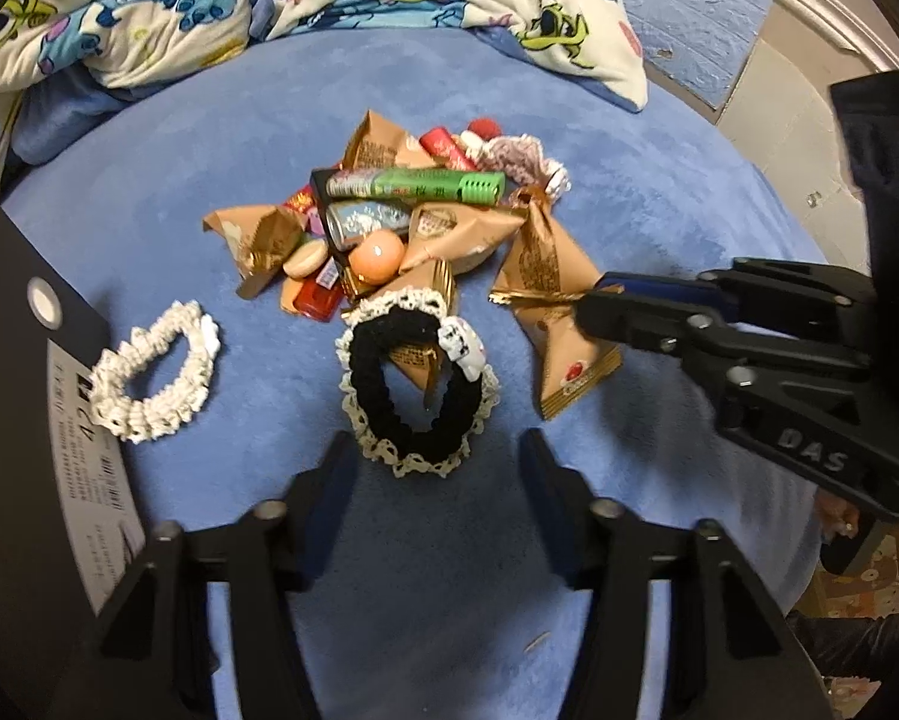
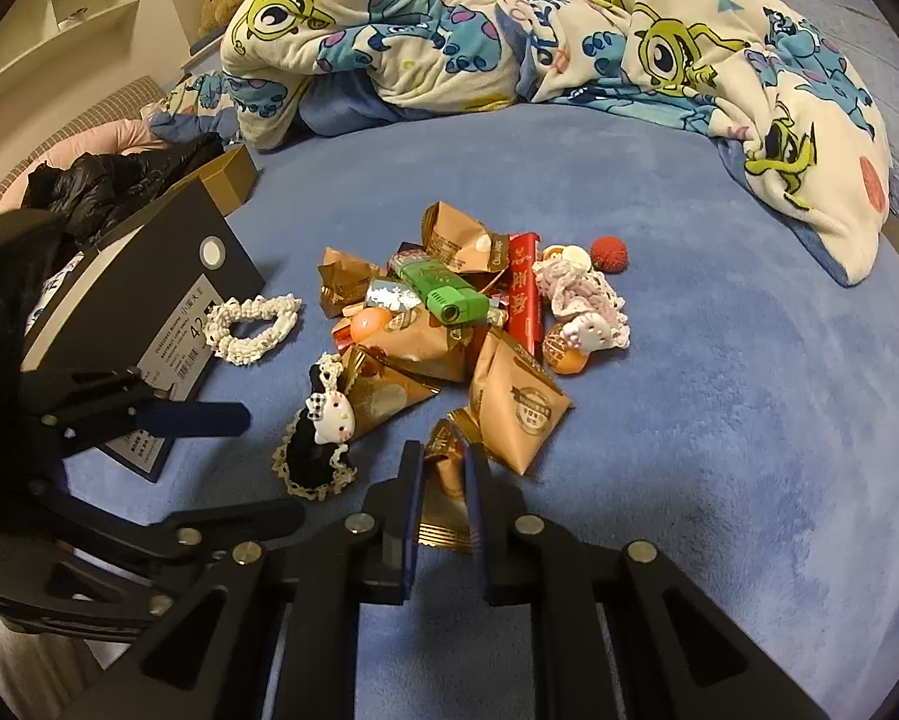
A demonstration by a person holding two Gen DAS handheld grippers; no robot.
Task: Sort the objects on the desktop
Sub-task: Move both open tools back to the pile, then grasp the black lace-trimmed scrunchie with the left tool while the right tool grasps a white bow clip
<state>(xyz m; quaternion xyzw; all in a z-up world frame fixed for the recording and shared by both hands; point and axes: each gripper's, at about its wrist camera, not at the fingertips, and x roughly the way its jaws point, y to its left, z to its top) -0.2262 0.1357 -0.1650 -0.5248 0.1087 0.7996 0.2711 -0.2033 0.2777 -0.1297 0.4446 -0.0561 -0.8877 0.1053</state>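
A pile of small objects lies on a blue bedspread (image 1: 659, 192): brown snack packets, a green tube (image 1: 416, 186), an orange ball (image 1: 377, 256), red wrappers. A black scrunchie with lace trim (image 1: 416, 384) lies just ahead of my open, empty left gripper (image 1: 434, 450). A white scrunchie (image 1: 152, 369) lies to its left. My right gripper (image 2: 444, 468) is closed on a brown snack packet (image 2: 446, 486) lying on the bed; it also shows in the left wrist view (image 1: 560, 324) with the right gripper (image 1: 593, 300) at its edge.
A black shoebox (image 2: 149, 300) stands at the left, next to the white scrunchie (image 2: 251, 327). A cartoon-print blanket (image 2: 509, 30) is bunched at the back. A pink lace scrunchie (image 2: 581, 300) and red ball (image 2: 609, 252) lie at the pile's far right.
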